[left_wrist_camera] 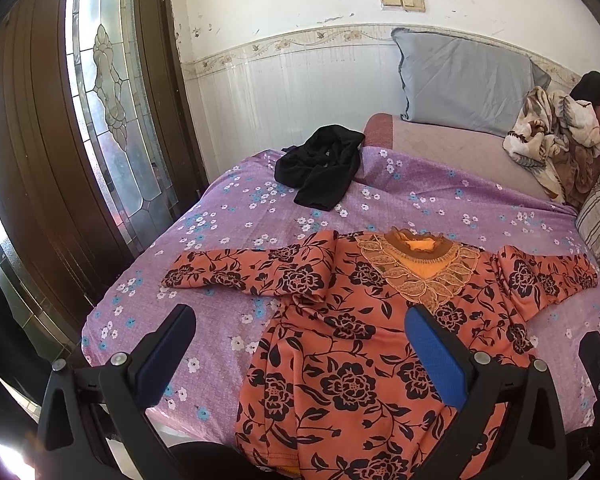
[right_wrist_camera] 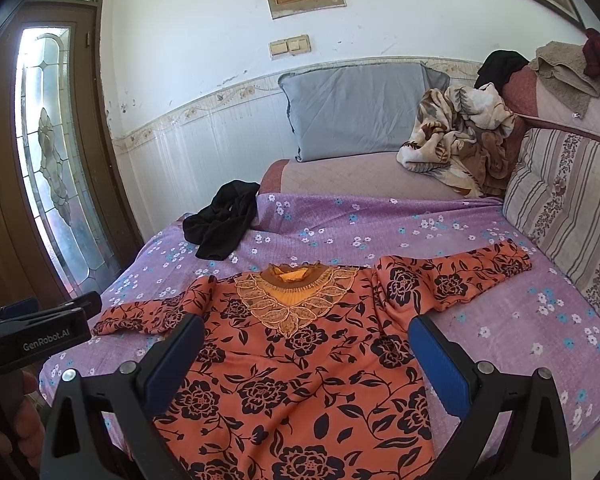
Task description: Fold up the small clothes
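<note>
Both grippers, left (left_wrist_camera: 300, 344) and right (right_wrist_camera: 306, 354), hover spread and empty over the shirt (left_wrist_camera: 352, 344), sleeves stretched sideways, collar pointing away from them.

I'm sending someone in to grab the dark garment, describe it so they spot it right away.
Start at the bed with the purple flowered sheet. Beyond the spread-out orange floral top, toward the glass-panelled door, lies a crumpled black garment. It is the only plain, bunched-up piece on that sheet.

Orange black-flowered top (left_wrist_camera: 340, 360); purple floral sheet (left_wrist_camera: 228, 216); black garment (left_wrist_camera: 320, 172).
</note>
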